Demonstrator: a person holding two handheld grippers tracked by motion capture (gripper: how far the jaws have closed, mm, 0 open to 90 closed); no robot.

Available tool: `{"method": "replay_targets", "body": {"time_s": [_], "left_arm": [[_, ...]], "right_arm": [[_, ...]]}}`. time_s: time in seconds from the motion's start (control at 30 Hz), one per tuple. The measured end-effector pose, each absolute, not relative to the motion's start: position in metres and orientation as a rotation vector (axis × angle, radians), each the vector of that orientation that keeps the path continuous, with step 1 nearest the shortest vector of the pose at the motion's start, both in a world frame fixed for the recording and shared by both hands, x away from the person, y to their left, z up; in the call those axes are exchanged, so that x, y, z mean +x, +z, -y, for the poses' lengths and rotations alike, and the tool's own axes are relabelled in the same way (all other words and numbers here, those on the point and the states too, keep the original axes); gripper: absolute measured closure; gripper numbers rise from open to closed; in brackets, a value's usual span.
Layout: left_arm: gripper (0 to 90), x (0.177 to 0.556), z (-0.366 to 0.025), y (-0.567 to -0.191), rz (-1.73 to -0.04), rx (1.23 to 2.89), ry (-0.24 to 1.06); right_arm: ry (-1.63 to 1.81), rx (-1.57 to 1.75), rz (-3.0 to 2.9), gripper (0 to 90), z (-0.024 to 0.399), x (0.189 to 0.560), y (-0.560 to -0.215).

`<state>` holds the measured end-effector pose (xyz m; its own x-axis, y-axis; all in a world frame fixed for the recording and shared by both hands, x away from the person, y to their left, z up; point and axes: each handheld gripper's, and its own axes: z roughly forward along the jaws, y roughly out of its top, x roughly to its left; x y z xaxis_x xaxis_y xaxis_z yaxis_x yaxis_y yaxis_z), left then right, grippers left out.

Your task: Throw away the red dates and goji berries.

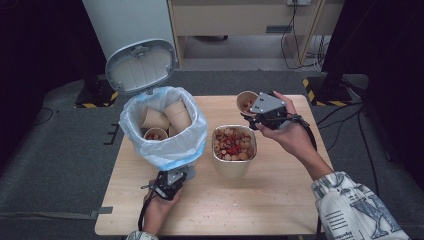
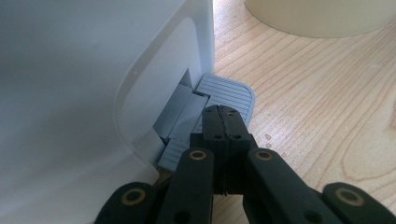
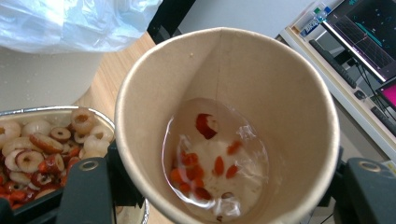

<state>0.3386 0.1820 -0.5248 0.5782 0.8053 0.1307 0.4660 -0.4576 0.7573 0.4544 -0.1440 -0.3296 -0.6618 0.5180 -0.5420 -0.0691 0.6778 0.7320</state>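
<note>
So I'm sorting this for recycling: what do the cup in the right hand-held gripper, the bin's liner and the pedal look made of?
Cup: matte brown paperboard, judging by the side seam; wet inside, so probably coated. Liner: thin translucent plastic film, crinkled and glossy. Pedal: grey ribbed moulded plastic, it seems, pressed by the shut left hand-held gripper.

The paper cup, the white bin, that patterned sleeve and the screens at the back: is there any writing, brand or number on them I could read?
Sleeve: large dark letter shapes and lines of small print, too blurred to read.
Monitor: coloured lines and marks, too small to read.
Paper cup, held in the right gripper: plain, no print.
Bin and its pedal: no label.
Nothing here can be read as words.
</note>
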Motion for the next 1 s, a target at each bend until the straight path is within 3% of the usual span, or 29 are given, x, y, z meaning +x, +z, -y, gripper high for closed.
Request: {"method": "replay_targets", "body": {"time_s": [1.0], "left_arm": [[89.8,0.339,-0.182,-0.525,-1.014,2.111,0.625]], "right_arm": [[0.777,0.175,-2.041,32.9,0.13,0.447,-0.326]]}}
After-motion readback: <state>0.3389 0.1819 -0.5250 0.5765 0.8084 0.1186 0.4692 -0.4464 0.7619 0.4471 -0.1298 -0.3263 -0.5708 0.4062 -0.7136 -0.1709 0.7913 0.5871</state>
